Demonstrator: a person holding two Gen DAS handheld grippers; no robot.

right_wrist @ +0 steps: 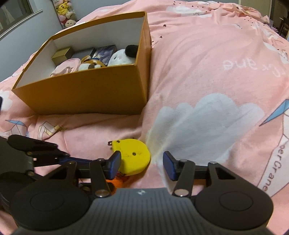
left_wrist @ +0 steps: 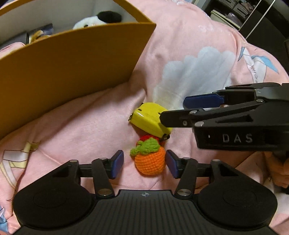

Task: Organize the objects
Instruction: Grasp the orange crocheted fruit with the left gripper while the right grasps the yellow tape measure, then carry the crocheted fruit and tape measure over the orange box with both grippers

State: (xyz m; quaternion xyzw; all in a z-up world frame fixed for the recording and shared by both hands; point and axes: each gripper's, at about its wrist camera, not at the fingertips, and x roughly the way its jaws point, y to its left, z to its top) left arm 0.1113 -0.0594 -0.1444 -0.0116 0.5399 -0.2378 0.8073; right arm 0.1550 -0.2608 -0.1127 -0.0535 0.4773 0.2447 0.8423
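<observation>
An orange crocheted fruit (left_wrist: pixel 150 163) with a green leaf lies on the pink blanket between the open fingers of my left gripper (left_wrist: pixel 144 164). A small red crocheted piece (left_wrist: pixel 146 137) lies just behind it. A yellow tape measure (left_wrist: pixel 150 120) lies beyond that; it also shows in the right wrist view (right_wrist: pixel 132 157). My right gripper (right_wrist: pixel 141 165) is open, its fingers on either side of the tape measure. The right gripper also shows in the left wrist view (left_wrist: pixel 182 110), coming in from the right. The orange fruit (right_wrist: pixel 117 180) barely shows under it.
An orange cardboard box (right_wrist: pixel 86 94) stands on the bed to the left, holding a panda plush (right_wrist: pixel 124 56), other soft toys and small boxes. The pink blanket (right_wrist: pixel 198 63) spreads to the right. Shelving (left_wrist: pixel 234 16) stands beyond the bed.
</observation>
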